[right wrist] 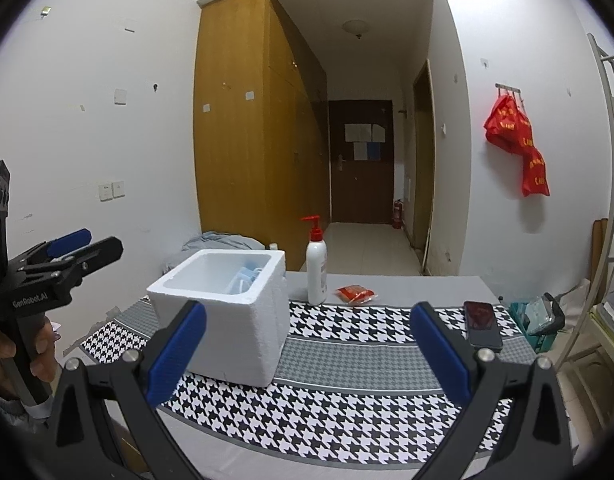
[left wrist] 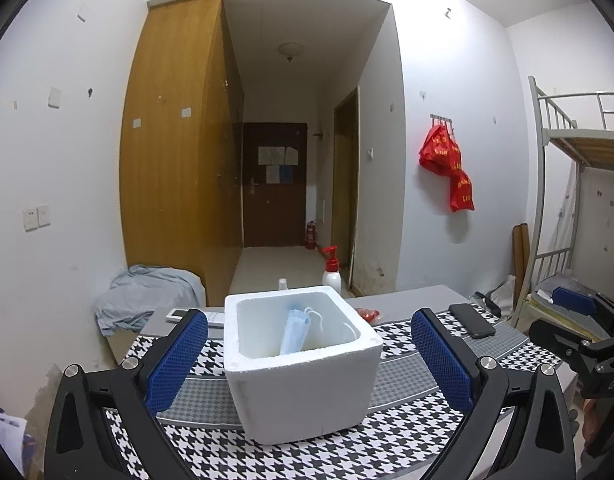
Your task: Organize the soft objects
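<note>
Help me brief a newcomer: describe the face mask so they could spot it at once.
Start at the table covered by the houndstooth cloth. On it stands a white foam box, open at the top. The face mask stands inside, leaning against a wall: pale blue, pleated, with white ear loops, the only blue, soft thing in the box.
</note>
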`<state>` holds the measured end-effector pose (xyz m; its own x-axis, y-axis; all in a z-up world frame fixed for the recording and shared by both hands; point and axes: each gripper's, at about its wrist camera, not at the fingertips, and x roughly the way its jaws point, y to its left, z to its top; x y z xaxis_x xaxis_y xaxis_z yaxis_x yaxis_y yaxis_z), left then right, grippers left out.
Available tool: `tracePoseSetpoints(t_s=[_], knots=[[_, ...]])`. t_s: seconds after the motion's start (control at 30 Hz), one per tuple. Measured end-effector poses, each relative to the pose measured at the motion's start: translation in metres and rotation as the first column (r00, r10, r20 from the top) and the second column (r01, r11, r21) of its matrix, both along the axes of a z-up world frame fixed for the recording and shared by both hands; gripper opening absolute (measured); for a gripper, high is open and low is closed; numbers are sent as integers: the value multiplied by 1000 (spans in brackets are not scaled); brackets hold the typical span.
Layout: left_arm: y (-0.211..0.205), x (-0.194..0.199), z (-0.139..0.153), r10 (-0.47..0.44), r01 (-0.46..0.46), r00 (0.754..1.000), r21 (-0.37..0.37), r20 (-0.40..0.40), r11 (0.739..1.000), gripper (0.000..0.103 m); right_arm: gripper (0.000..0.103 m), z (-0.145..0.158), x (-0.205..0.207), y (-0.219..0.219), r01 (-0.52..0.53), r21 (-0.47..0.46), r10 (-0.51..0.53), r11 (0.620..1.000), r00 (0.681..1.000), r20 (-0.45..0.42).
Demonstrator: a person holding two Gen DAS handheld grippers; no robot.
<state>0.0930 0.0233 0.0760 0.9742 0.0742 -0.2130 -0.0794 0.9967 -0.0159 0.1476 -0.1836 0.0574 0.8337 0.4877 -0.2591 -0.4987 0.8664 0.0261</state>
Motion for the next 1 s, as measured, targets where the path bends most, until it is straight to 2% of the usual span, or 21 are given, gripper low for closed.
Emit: tracePoseSetpoints(t_s=[0.43, 0.63, 1.0], knots=[[-6, -26, -7, 33, -33, 999, 14, 6, 999, 102, 103, 0, -20, -2, -21, 7, 20, 1000, 999, 39], [-10, -39, -17, 32, -32, 999, -1, 4, 999, 102, 103, -8, -35, -3, -36, 39, 33, 999, 998, 60], [-13, -73, -30, 48, -47, 998, -13, 34, 999, 102, 103, -16, -68, 0, -74, 37, 70, 997, 993, 93]])
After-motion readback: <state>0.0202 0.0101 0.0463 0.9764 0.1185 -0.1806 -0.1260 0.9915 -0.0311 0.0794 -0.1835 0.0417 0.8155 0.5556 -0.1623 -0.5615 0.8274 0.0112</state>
